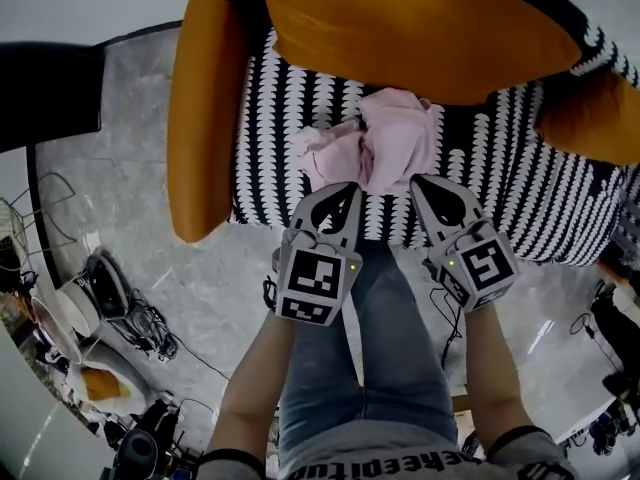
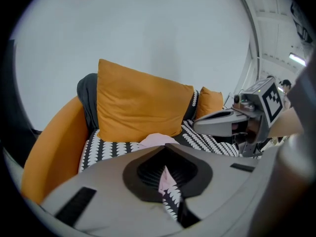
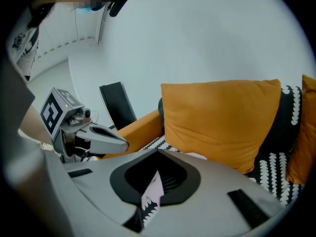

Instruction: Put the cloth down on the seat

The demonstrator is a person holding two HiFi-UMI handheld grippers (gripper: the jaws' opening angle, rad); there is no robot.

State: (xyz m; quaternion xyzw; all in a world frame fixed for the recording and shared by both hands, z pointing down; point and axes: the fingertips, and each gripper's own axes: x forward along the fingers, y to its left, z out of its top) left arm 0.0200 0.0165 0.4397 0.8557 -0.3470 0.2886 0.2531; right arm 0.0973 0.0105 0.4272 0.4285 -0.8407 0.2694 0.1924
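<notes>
A crumpled pink cloth (image 1: 385, 143) lies on the black-and-white patterned seat (image 1: 540, 198) of an orange armchair. My left gripper (image 1: 352, 188) is shut, its tip at the cloth's near edge. My right gripper (image 1: 415, 180) is also shut, right beside the cloth's near right side. No fold shows pinched in either. In the left gripper view the closed left gripper (image 2: 164, 144) points at the cloth (image 2: 155, 139), with the right gripper (image 2: 195, 125) alongside. The right gripper view has the closed right gripper (image 3: 157, 149) before the cloth (image 3: 197, 156), and the left gripper (image 3: 126, 143) beside it.
A large orange cushion (image 1: 420, 28) leans on the chair back behind the cloth. An orange armrest (image 1: 200, 118) bounds the seat on the left. Cables and gear (image 1: 110, 308) lie on the marble floor at lower left. A black chair (image 3: 118, 105) stands by the wall.
</notes>
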